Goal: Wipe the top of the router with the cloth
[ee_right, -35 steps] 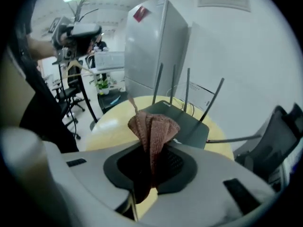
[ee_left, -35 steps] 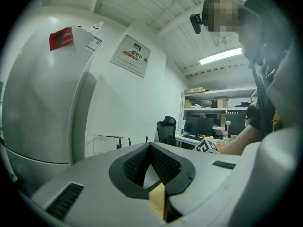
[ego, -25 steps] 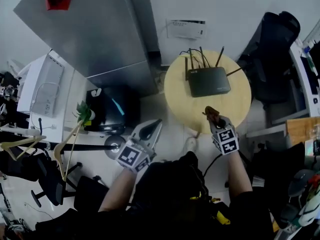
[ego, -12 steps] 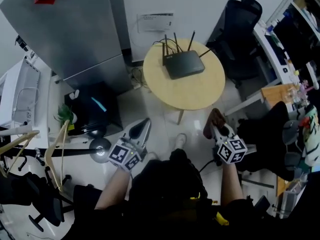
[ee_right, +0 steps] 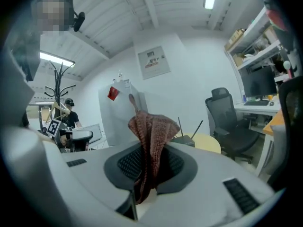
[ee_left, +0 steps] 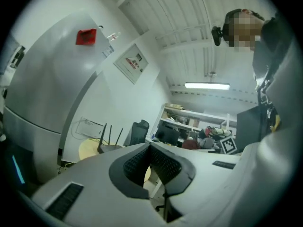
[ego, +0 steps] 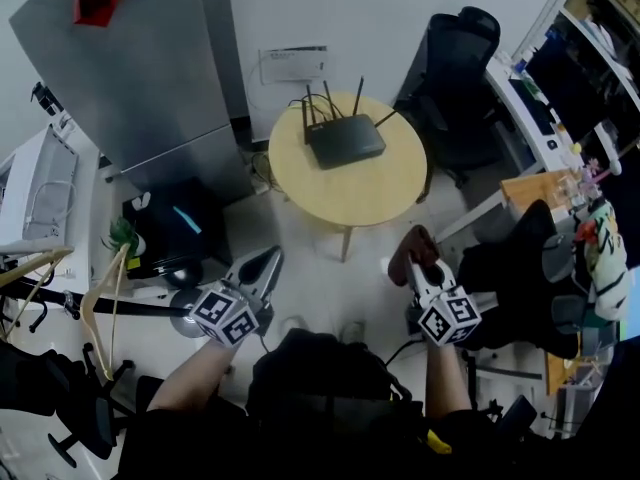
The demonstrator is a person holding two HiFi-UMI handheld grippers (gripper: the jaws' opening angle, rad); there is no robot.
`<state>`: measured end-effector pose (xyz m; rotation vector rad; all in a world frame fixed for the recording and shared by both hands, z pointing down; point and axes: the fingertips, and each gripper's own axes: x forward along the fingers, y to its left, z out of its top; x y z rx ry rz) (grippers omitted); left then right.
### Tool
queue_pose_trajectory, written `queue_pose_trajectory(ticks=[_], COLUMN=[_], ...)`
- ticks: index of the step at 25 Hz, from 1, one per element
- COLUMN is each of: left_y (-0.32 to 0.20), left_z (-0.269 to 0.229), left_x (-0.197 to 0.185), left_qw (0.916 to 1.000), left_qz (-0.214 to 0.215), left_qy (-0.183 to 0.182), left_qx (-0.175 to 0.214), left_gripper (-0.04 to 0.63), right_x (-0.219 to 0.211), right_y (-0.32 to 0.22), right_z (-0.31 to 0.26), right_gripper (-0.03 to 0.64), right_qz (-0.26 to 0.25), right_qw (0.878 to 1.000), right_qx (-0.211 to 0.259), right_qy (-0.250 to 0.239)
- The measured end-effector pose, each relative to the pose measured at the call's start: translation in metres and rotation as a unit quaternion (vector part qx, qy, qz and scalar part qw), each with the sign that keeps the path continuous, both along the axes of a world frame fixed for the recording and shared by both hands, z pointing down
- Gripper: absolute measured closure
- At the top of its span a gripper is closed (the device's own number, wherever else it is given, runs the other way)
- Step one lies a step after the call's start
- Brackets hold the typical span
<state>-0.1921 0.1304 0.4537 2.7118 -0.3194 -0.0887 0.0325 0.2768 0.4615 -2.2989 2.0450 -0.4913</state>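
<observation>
Right claw: my right claw (ee_right: pixel 150 171) is clamped on the brown knitted cloth (ee_right: pixel 151 131), which stands bunched above the pads.
Left claw: my left claw (ee_left: pixel 149 150) is closed on nothing, held low at the near left.
Router: the black router (ego: pixel 343 140) sits toward the far side of the round tabletop (ego: pixel 385 193), antennas (ego: pixel 330 98) up at its far edge, well apart from both claws.
Step in hand: carrying the cloth to the router, as I judge it.
Doing it well: I would lay the cloth on the lid's near edge, press lightly, sweep left to right and stop short of the antennas.
</observation>
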Motion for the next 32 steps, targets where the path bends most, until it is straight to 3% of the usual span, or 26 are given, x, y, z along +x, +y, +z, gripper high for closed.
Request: queue_pose_trajectory(ticks=[5, 9, 18, 26, 29, 32], left_y=[0.038, 0.053, 0.045, 0.029, 0.031, 0.031], left_z=[-0.002, -0.014, -0.026, -0.029, -0.032, -0.029], left_x=[0.017, 0.028, 0.032, 0.050, 0.056, 0.057], left_qw=[0.9999, 0.9995, 0.9969, 0.9888, 0.9846, 0.9844], left_qz=[-0.003, 0.001, -0.048, -0.084, -0.089, -0.091], left_qy=[-0.015, -0.014, 0.008, -0.002, -0.010, -0.011], left_qx=[0.002, 0.028, 0.062, 0.123, 0.151, 0.150], left_gripper=[0.604, 0.603, 0.604, 0.603, 0.603, 0.603], right_x=[0.004, 0.012, 0.012, 0.011, 0.019, 0.027], right_y=[0.027, 0.040, 0.029, 0.020, 0.022, 0.026], right_z=[-0.014, -0.020, -0.011, -0.015, -0.019, -0.020], right_gripper=[0.557, 0.557, 0.558, 0.560, 0.560, 0.560], right_qz=[-0.016, -0.021, -0.023, -0.022, -0.014, -0.006], right_qw=[0.999, 0.999, 0.997, 0.996, 0.996, 0.995], right_qx=[0.023, 0.041, 0.075, 0.074, 0.078, 0.085], right_qy=[0.019, 0.015, -0.016, 0.045, 0.050, 0.043])
